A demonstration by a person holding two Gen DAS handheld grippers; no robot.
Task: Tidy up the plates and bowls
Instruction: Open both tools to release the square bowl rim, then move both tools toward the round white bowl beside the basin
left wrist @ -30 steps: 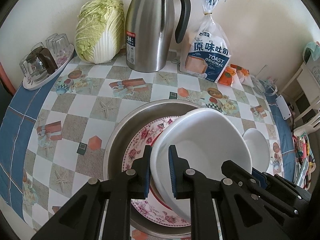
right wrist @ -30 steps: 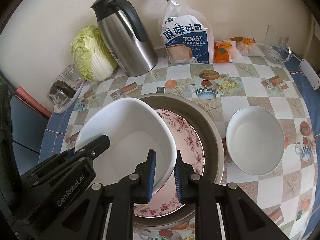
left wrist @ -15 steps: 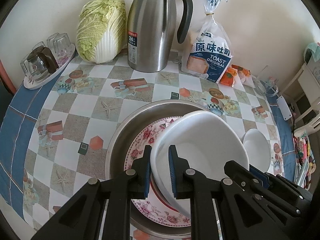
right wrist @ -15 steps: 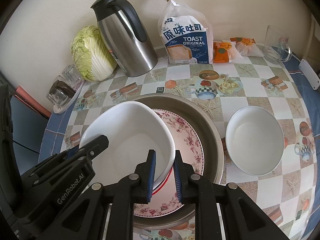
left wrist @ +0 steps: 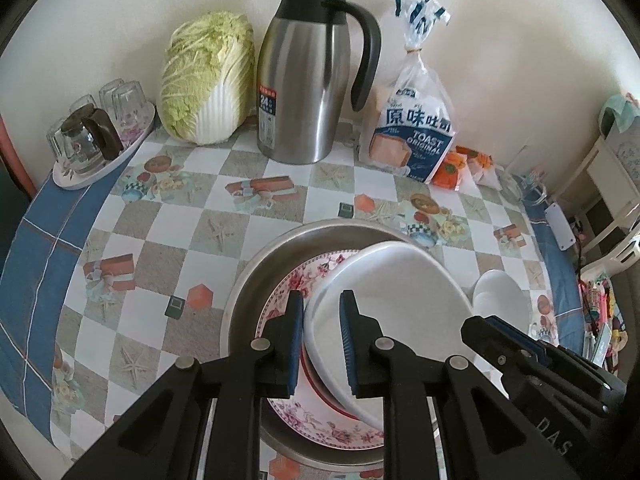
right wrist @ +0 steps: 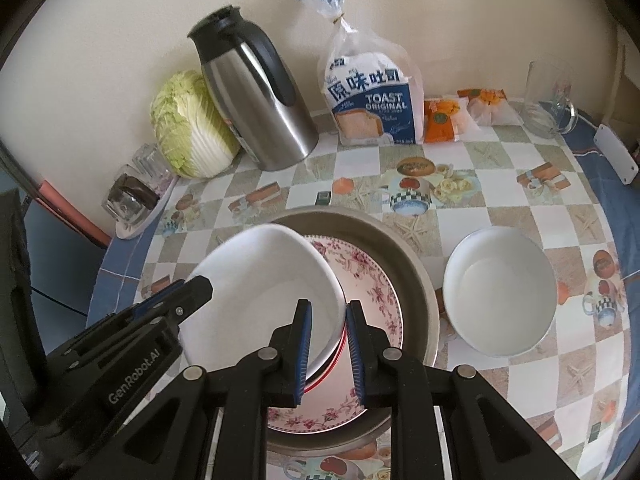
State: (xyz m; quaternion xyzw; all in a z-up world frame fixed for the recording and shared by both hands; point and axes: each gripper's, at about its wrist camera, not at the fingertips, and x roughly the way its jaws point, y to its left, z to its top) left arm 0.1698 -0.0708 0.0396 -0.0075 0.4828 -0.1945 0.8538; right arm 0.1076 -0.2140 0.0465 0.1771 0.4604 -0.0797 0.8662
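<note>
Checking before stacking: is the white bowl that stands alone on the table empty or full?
Empty. The right wrist view shows the white bowl's bare white inside, with nothing in it.

Counts, both wrist views: 2 grippers, left gripper (left wrist: pixel 320 334) & right gripper (right wrist: pixel 327 346); 2 plain white bowls, i.e. the tilted white bowl (right wrist: pixel 264 292) over the basin & a second white bowl (right wrist: pixel 500 290) on the tablecloth; 1 floral plate (right wrist: pixel 372 280); 1 red-rimmed dish (right wrist: pixel 338 354) under the tilted bowl, only its edge showing; 1 metal basin (right wrist: pixel 416 280); 1 steel thermos jug (left wrist: pixel 308 88); 1 napa cabbage (left wrist: pixel 208 80); 1 toast bag (left wrist: pixel 416 128); 2 orange snack packets (right wrist: pixel 440 120), approx., partly overlapping; 1 glass pitcher (right wrist: pixel 546 98); 1 oval tray (left wrist: pixel 104 156) w/ approx. 4–5 upturned glasses (left wrist: pixel 124 100), exact no. unclear.
</note>
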